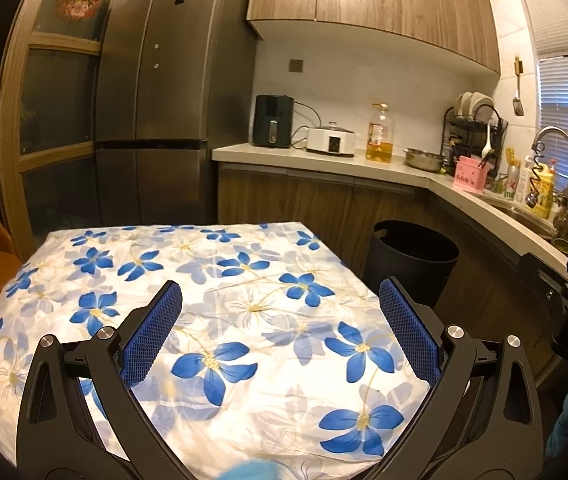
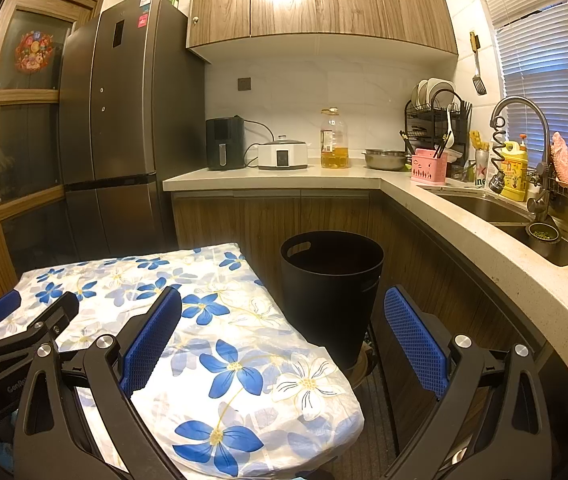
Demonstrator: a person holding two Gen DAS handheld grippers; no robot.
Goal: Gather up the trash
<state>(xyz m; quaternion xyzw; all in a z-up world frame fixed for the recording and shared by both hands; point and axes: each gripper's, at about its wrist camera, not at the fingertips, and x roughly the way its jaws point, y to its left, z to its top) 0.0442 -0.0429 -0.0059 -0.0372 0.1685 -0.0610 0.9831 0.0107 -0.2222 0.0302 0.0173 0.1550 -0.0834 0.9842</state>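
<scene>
Trash bin (image 2: 331, 284), black, stands on the floor between the floral-clothed table's (image 2: 219, 360) edge and the counter cabinets (image 2: 267, 216) — both grippers, left (image 1: 279, 320) and right (image 2: 281, 326), hover spread wide, holding nothing.

tablecloth (image 1: 219, 288): floral cloth | bin (image 2: 332, 280): matt black plastic | fridge (image 1: 155, 80): brushed metal

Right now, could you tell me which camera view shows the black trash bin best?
The right wrist view: the black trash bin stands near centre, with rim, handle slot and most of its wall visible. The left wrist view shows only its upper part, behind the table corner.
</scene>
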